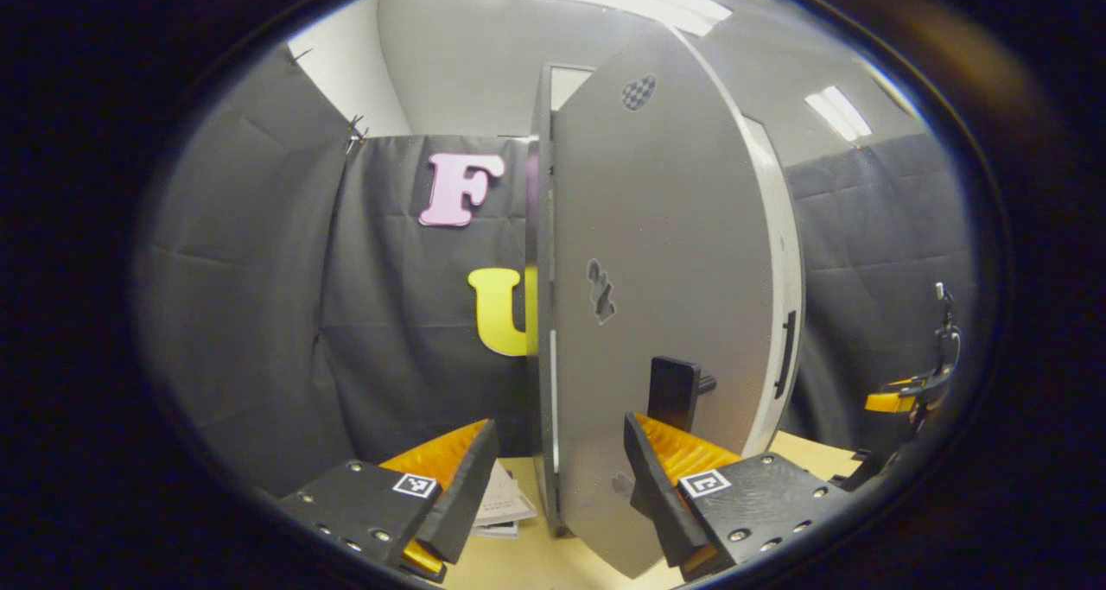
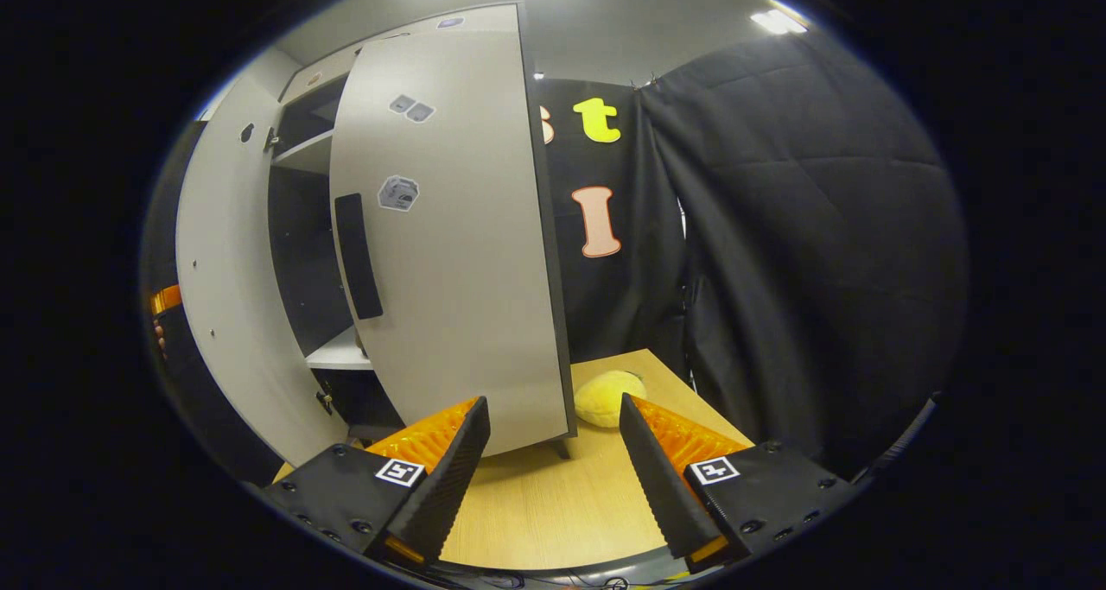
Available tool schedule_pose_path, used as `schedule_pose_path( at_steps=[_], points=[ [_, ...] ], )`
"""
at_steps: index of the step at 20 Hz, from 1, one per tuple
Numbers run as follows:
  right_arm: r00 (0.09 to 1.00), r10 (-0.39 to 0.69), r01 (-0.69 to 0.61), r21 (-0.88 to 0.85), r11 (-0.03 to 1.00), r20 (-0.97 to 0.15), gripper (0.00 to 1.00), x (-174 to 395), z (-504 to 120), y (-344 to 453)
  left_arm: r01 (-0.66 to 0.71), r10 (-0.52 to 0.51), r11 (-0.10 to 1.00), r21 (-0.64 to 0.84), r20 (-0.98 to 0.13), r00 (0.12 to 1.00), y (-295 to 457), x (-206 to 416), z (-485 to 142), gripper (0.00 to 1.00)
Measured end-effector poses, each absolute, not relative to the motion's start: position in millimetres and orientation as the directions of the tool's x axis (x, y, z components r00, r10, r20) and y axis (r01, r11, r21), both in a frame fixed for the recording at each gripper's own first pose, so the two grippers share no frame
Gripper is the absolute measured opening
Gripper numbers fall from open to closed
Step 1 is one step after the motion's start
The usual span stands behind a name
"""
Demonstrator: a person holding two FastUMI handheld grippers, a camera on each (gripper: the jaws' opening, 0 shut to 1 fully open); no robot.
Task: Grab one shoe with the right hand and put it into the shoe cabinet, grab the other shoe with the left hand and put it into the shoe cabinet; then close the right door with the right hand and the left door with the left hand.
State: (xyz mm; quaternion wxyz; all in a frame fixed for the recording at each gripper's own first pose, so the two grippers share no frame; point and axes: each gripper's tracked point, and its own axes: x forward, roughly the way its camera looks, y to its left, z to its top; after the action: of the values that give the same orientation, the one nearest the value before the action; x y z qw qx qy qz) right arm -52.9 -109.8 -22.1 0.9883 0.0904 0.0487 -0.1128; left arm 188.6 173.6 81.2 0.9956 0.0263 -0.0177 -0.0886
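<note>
Both doors ajar, shoes not visible, prob. already inside cabinet (image 2: 298, 227). Right gripper (image 2: 553, 452) wide apart, empty, facing right door (image 2: 449, 244) edge, ready to push. Left gripper (image 1: 562, 486) apart, straddling left door (image 1: 657, 314) edge.

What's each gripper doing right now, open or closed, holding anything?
Left gripper: open, holding nothing.
Right gripper: open, holding nothing.
</note>
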Motion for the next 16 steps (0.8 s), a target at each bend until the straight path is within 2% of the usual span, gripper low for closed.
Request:
schedule_pose_path(
  at_steps=[1, 3, 4, 8, 9, 10, 12, 13, 15, 16],
  points=[
    [0.969, -0.220, 0.236, 0.161, 0.958, -0.114, 0.96, -52, -22, -113, 0.164, -0.166, 0.985, 0.059, 0.035, 0.985, 163, 190, 82, 0.80],
    [0.966, -0.233, 0.248, 0.144, 0.958, -0.114, 0.96, -54, -21, -123, 0.144, -0.145, 0.989, 0.030, 0.040, 0.989, 141, 192, 78, 0.88],
    [0.967, -0.230, 0.245, 0.144, 0.959, -0.115, 0.96, -54, -21, -128, 0.141, -0.141, 0.990, 0.010, 0.040, 0.989, 134, 197, 77, 0.85],
    [0.975, -0.180, 0.200, 0.153, 0.968, -0.133, 0.96, -41, -19, -137, 0.172, -0.171, 0.982, -0.084, 0.018, 0.985, 83, 214, 71, 0.86],
    [0.977, -0.170, 0.188, 0.148, 0.971, -0.127, 0.92, -35, -15, -142, 0.167, -0.166, 0.982, -0.090, 0.020, 0.986, 73, 216, 73, 0.86],
    [0.980, -0.157, 0.174, 0.145, 0.974, -0.120, 0.96, -30, -10, -144, 0.152, -0.150, 0.985, -0.086, 0.021, 0.988, 68, 216, 76, 0.86],
    [0.986, -0.128, 0.142, 0.148, 0.979, -0.104, 0.96, -18, -1, -147, 0.124, -0.122, 0.989, -0.079, 0.020, 0.992, 57, 212, 79, 0.86],
    [0.989, -0.109, 0.123, 0.153, 0.981, -0.097, 0.92, -11, 2, -148, 0.110, -0.109, 0.991, -0.080, 0.018, 0.994, 53, 208, 79, 0.91],
    [0.993, -0.084, 0.096, 0.148, 0.984, -0.084, 0.95, 2, 6, -151, 0.075, -0.073, 0.994, -0.077, 0.023, 0.997, 49, 194, 79, 0.90],
    [0.994, -0.071, 0.082, 0.142, 0.986, -0.078, 0.92, 8, 7, -152, 0.057, -0.055, 0.995, -0.081, 0.028, 0.998, 48, 186, 79, 0.90]
  ],
)
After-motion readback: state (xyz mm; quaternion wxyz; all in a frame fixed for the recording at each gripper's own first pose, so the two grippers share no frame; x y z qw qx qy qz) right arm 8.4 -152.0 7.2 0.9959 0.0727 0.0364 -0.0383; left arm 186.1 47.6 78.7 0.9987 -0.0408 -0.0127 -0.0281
